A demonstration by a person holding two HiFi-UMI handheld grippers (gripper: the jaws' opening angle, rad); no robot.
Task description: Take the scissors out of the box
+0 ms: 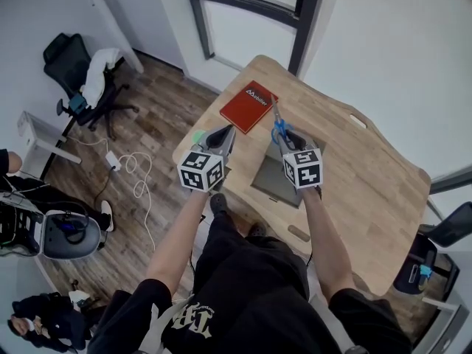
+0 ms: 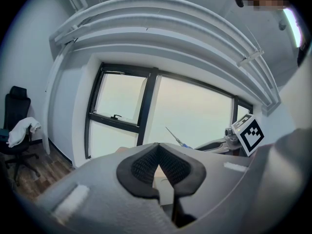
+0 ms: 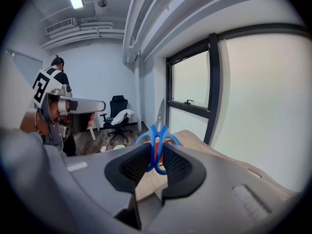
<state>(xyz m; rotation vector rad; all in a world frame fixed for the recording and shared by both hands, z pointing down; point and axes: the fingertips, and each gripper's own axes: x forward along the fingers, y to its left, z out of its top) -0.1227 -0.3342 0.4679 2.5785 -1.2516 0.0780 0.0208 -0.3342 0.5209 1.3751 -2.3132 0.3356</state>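
Note:
Blue-handled scissors (image 1: 279,127) hang above the wooden table (image 1: 369,175), blades pointing away from me. My right gripper (image 1: 285,137) is shut on their handles. In the right gripper view the blue loops (image 3: 157,146) sit pinched between the dark pads and the closed blades rise beyond them. Under that gripper an open grey box (image 1: 271,177) lies flat on the table, and a red lid or cover (image 1: 249,106) rests just past it. My left gripper (image 1: 224,134) hovers beside the box, left of the scissors, shut with nothing in it (image 2: 157,149). The scissors' blades (image 2: 175,136) show to its right.
The table's left edge runs near my left gripper, with a small green object (image 1: 198,136) by it. A black office chair (image 1: 77,72) and loose white cables (image 1: 133,169) are on the wood floor at left. A window (image 1: 251,6) stands behind the table.

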